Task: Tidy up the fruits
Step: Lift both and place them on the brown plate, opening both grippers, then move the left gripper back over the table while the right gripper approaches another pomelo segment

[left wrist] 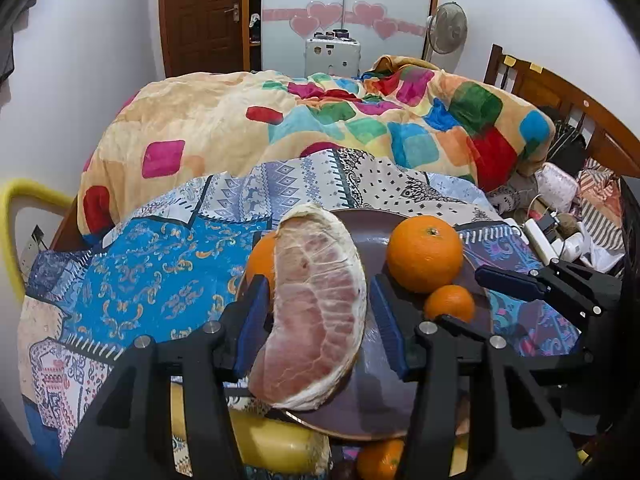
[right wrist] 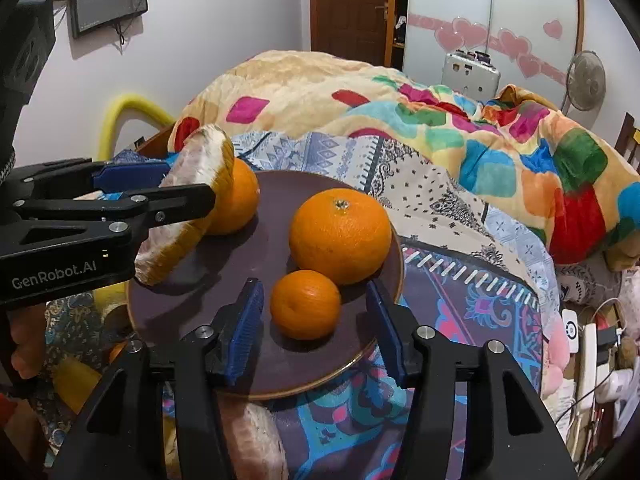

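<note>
A dark brown plate (right wrist: 256,256) lies on the patterned bedspread. On it are a big orange (right wrist: 340,234), a small mandarin (right wrist: 306,304) and a second orange (right wrist: 236,200) at its far left. My left gripper (left wrist: 316,320) is around a peeled pomelo wedge (left wrist: 316,304) that rests tilted on the plate's left edge (left wrist: 372,228); the right pad stands off it, the left pad is close. From the right wrist view the wedge (right wrist: 200,160) sits between the left gripper's fingers (right wrist: 180,196). My right gripper (right wrist: 312,324) is open around the mandarin, not touching.
Another pomelo piece (right wrist: 256,440), a yellow fruit (left wrist: 276,444) and an orange (left wrist: 380,458) lie below the plate's near edge. A bright blanket (left wrist: 320,120) is heaped behind. Chargers and cables (right wrist: 592,344) clutter the right side.
</note>
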`<action>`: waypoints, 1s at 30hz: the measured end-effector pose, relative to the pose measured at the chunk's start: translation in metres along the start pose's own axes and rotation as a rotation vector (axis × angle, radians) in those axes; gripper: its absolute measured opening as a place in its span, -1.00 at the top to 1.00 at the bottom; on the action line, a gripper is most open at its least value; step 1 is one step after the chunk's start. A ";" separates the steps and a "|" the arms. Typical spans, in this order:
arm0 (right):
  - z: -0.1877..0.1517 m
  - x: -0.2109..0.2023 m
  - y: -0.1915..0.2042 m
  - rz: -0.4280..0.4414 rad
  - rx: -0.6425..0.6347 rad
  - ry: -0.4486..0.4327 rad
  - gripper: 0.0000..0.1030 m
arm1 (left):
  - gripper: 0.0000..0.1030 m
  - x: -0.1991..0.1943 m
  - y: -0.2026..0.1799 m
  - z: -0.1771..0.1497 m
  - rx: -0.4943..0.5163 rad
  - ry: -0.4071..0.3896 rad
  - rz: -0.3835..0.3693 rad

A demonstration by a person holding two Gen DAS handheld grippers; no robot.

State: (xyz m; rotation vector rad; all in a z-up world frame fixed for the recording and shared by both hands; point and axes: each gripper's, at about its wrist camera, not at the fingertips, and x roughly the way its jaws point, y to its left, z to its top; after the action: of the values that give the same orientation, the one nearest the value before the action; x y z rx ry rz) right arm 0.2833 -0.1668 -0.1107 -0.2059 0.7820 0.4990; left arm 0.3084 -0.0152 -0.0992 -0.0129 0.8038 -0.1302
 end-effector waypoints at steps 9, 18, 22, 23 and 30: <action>-0.005 -0.032 0.001 0.019 0.015 -0.040 0.03 | -0.01 -0.036 0.004 -0.015 0.007 -0.014 0.006; -0.023 -0.078 0.008 0.027 0.012 -0.090 0.02 | -0.10 -0.079 0.005 -0.041 -0.007 -0.018 0.004; -0.035 -0.092 0.013 0.036 0.006 -0.095 0.01 | -0.12 -0.093 0.003 -0.059 -0.001 -0.009 0.021; -0.039 -0.095 0.014 0.041 0.006 -0.094 -0.01 | -0.12 -0.094 0.003 -0.064 -0.002 -0.002 0.021; -0.066 -0.099 0.022 0.058 0.002 -0.068 -0.08 | -0.12 -0.101 0.003 -0.103 -0.015 0.053 0.015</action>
State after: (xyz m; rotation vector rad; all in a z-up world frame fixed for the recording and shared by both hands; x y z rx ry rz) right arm 0.1715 -0.2066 -0.0860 -0.1634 0.7237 0.5575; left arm 0.1650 0.0043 -0.0983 -0.0176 0.8578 -0.1102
